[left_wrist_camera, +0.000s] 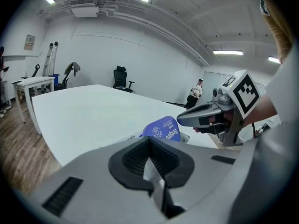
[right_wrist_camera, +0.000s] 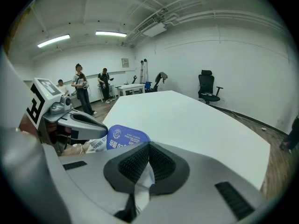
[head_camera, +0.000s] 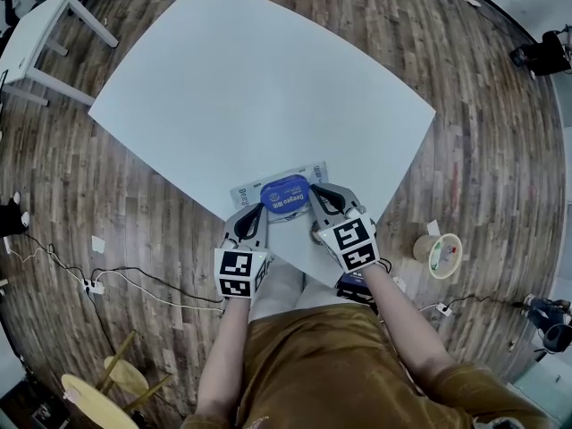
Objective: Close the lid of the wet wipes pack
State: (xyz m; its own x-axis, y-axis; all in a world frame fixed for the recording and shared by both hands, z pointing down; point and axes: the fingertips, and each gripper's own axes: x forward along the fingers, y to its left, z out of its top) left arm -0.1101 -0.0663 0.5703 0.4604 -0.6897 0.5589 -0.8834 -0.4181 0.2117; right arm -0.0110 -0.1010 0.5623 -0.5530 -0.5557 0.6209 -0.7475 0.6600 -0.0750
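Nearest, both tools sit side by side at the near edge of the counter (head_camera: 268,88). The left tool (head_camera: 253,214) has its ribbed black pads drawn together on a thin fold of white film, which I take to be the near margin of the wet wipes pack (head_camera: 255,189). The right tool (head_camera: 320,197) is likewise pinched closed on a white sliver of that same soft wrapper.

The pack lies flat just beyond their tips, its long axis running left to right along the counter's edge, so each tool grips one side of it. Between them, slightly farther on, the blue lid (head_camera: 286,197) rises: a rounded, stiff plastic flap with white print, tilted up off the pack in both gripper views. Its hinge side cannot be made out. In the head view the right tool looks marginally nearer the lid, so it probably has the shorter reach to press it down.

Farther off the matte white counter stretches away, smooth and bare.
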